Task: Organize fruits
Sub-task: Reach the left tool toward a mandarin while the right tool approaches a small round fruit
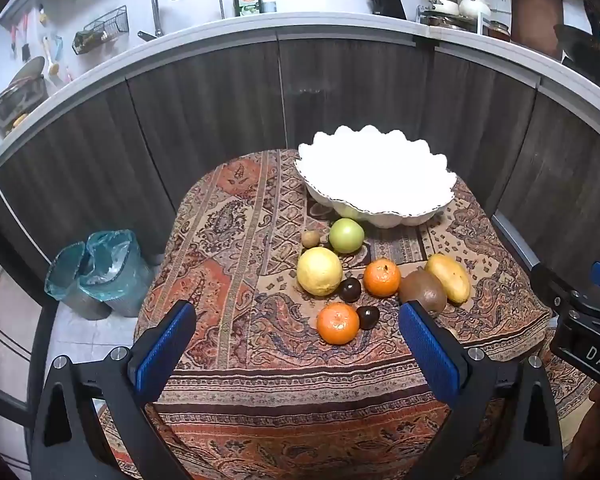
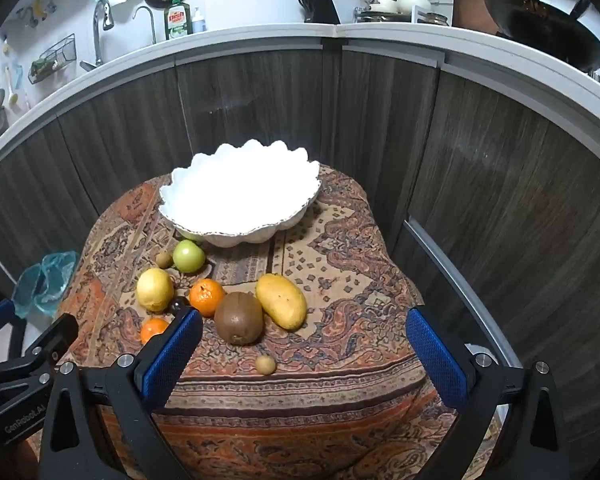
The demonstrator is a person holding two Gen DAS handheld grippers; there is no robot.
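Pre-grasp: left hand-held gripper (image 1: 296,336) and right hand-held gripper (image 2: 304,342) both spread apart, holding nothing. Fruits clustered on counter (image 1: 228,216), 7 o'clock of the white bowl (image 1: 374,178). Next: right onto the kiwi (image 2: 239,318).

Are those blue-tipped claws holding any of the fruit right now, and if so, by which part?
No, nothing is held. The left gripper and the right gripper are both wide open above the cloth, and every fruit, like the kiwi, lies untouched.
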